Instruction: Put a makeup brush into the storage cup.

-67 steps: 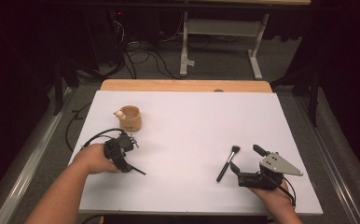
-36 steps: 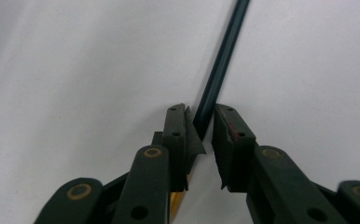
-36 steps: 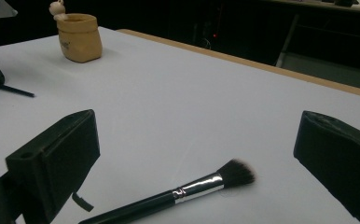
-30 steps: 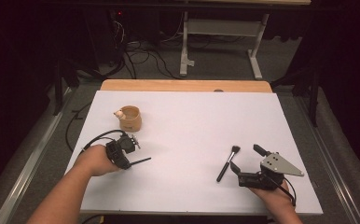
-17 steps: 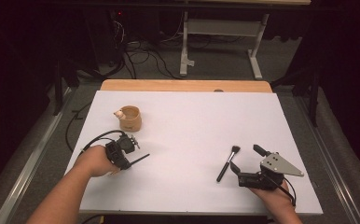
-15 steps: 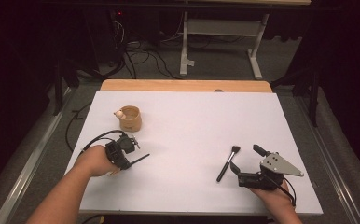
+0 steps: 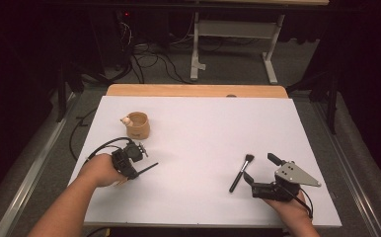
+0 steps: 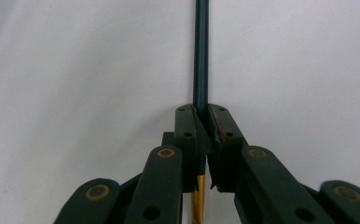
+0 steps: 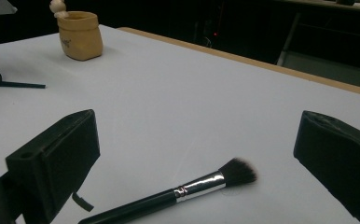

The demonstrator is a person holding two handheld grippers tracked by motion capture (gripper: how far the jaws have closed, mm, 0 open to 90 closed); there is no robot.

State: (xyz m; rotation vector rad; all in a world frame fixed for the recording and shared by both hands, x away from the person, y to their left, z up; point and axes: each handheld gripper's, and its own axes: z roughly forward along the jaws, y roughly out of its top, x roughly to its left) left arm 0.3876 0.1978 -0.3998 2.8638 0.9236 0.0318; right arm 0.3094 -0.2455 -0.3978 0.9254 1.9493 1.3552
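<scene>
- Left tool sits near the left edge of the white table, its jaws clamped tight on a thin dark stick, a slim brush handle or pencil by the look of it; which one I cannot tell.
- In the left gripper view the jaws have just finished closing, and the stick runs straight out between them, dark ahead of the pads, a gold stretch behind them.
- From above, its long axis slants away from the hand, free end aimed right and a little toward the far edge of the table.
- The tan holder cup stands upright just beyond the left tool, on the far side and very slightly to the right. That's the relation that counts: to drop the stick in, I judge the hand must lift and tip it upright, then carry it away from the person.
- Right tool rests wide open, holding nothing.
- A makeup brush lies flat just left of it, bristles toward the far edge, handle back toward the person; the right hand is clearly the nearer one.
- In the right gripper view, that brush lies between the spread jaws, untouched.
</scene>
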